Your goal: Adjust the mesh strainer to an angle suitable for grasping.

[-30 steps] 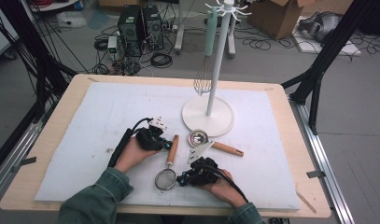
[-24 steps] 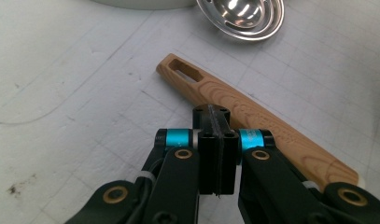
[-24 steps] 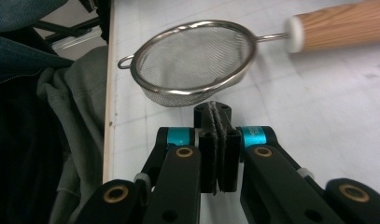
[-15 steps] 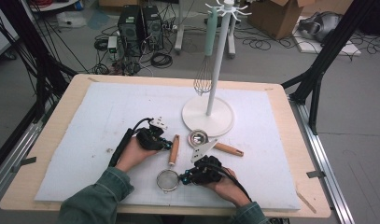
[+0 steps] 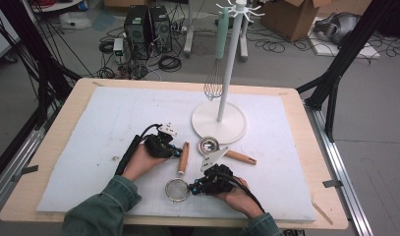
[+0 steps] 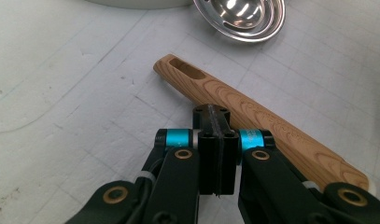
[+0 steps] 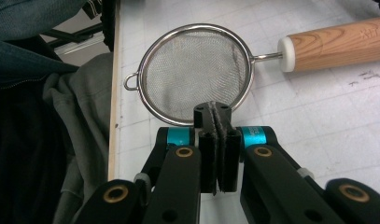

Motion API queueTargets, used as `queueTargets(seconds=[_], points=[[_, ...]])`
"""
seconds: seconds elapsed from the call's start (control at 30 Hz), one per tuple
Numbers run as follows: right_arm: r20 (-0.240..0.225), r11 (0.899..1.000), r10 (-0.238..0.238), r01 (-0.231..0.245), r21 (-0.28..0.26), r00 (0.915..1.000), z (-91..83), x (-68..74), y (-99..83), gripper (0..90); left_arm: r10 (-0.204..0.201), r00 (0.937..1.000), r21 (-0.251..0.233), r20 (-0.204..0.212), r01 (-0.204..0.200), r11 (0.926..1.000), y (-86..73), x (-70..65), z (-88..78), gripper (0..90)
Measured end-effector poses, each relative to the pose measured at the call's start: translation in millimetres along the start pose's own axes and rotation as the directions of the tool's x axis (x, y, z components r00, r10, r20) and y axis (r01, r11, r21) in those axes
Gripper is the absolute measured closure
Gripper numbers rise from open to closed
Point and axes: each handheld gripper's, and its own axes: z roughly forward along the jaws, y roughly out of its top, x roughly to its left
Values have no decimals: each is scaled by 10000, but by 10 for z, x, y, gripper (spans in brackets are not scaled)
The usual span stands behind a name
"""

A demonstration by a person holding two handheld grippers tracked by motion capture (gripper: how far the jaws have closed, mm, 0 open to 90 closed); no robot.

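Here both grippers' jaws are pressed together, empty: left gripper (image 5: pixel 177 152) beside the sieve's (image 5: pixel 178 189) handle (image 5: pixel 184 156), right gripper (image 5: pixel 191 188) at its rim.

Wooden handle (image 6: pixel 253 112) – lower stretch hidden behind left tool (image 6: pixel 211 109); steel bowl (image 6: pixel 241 18) cut off by top edge.

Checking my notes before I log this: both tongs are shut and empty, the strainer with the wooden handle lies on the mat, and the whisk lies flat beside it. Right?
One thing is off: the whisk does not lie flat; it hangs from the white stand, as the high view shows. The rest holds: left tongs and right tongs are shut and empty, and the strainer lies on the mat.
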Motion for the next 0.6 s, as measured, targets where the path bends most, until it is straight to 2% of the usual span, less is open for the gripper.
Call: queueTargets(seconds=[0.3, 0.43, 0.47, 0.6], points=[[-94, 10000, -57, 57, 69, 9999, 85, 19, 29, 896, -28, 10000, 3, 5, 28, 10000, -3, -4, -1, 896], [-135, 9998, -144, 143, -99, 9998, 126, 26, 55, 896, -36, 10000, -47, 34, 36, 10000, -1, -8, -10, 896], [-135, 10000, -20, 19, -67, 9999, 131, 36, 59, 896, 59, 10000, 14, 35, -59, 10000, 0, -3, -16, 896], [-60, 10000, -60, 60, 2, 10000, 130, 28, 51, 896, 31, 10000, -23, 34, -31, 10000, 0, -1, -28, 896]])
